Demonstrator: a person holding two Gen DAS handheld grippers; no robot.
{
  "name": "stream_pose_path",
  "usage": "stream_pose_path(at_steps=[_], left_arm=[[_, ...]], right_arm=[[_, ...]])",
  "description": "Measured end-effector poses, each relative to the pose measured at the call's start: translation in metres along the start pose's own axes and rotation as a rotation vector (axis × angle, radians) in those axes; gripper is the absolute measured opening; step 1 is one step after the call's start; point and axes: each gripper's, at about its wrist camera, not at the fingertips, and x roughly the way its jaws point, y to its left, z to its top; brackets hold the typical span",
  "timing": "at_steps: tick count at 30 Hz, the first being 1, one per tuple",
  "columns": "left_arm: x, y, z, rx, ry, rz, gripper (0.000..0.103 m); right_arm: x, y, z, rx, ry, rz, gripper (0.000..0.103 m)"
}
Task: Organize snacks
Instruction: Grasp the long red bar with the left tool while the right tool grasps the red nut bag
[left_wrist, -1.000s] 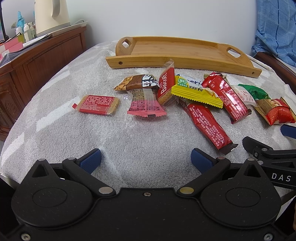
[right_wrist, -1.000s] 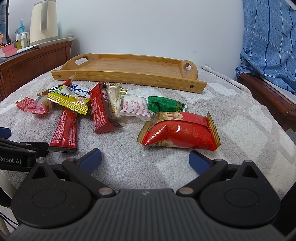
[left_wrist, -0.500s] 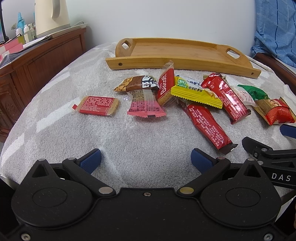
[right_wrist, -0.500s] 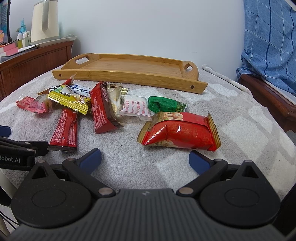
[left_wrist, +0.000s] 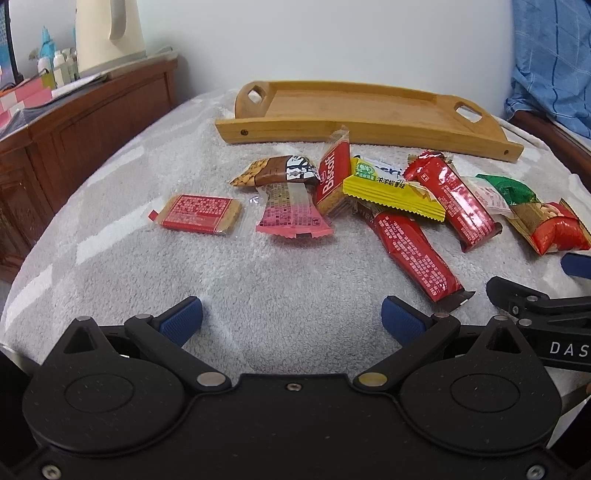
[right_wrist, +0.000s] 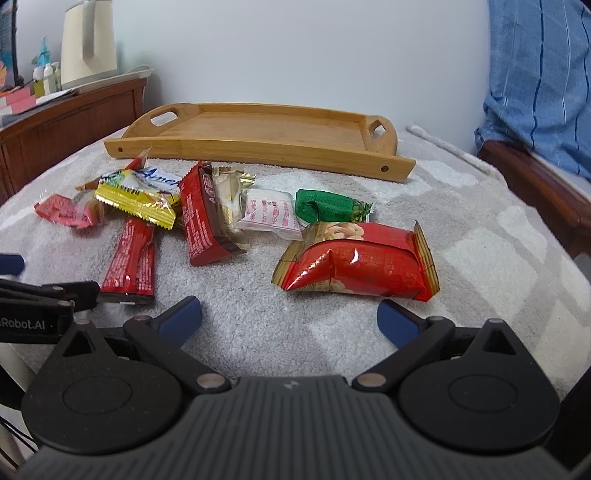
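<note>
Several wrapped snacks lie scattered on a grey fleece blanket (left_wrist: 258, 288). A flat red biscuit pack (left_wrist: 197, 214) lies apart at the left, beside a pink wafer pack (left_wrist: 293, 218). A long red bar (left_wrist: 413, 251) and a yellow bar (left_wrist: 391, 197) lie mid-pile. A puffy red nut bag (right_wrist: 358, 264) sits just ahead of my right gripper (right_wrist: 290, 319), which is open and empty. My left gripper (left_wrist: 291, 319) is open and empty too, short of the pile. A wooden tray (left_wrist: 354, 110) stands behind the snacks with nothing in it.
A dark wooden cabinet (left_wrist: 85, 136) with a cream kettle (left_wrist: 109, 33) and small bottles stands at the left. Blue checked cloth (right_wrist: 543, 74) hangs over a wooden rail at the right. Bare blanket lies between the grippers and the pile.
Both grippers have drifted slightly forward and up, toward the snacks. Nothing was gripped or moved.
</note>
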Motion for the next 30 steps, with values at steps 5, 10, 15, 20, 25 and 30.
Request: stream_pose_path(at_steps=[5, 10, 15, 20, 25, 30], left_arm=[[-0.007, 0.009, 0.009, -0.062, -0.011, -0.034, 0.093], [-0.016, 0.014, 0.021, -0.075, -0.041, -0.066, 0.071], [-0.023, 0.010, 0.031, -0.067, -0.078, -0.097, 0.059], [-0.026, -0.005, 0.032, -0.037, -0.067, -0.161, 0.052], [-0.024, -0.026, 0.029, -0.008, -0.052, -0.196, 0.052], [-0.010, -0.045, 0.027, 0.016, -0.017, -0.189, 0.054]], right_arm=[[-0.018, 0.004, 0.001, -0.017, -0.101, 0.015, 0.103], [-0.037, -0.002, 0.008, 0.002, -0.233, 0.003, 0.103], [-0.035, -0.021, 0.016, 0.095, -0.235, -0.070, 0.095], [-0.023, -0.036, 0.025, 0.122, -0.165, -0.093, 0.094], [-0.011, -0.038, 0.025, 0.123, -0.119, -0.105, 0.094], [-0.007, -0.039, 0.023, 0.144, -0.091, -0.083, 0.094]])
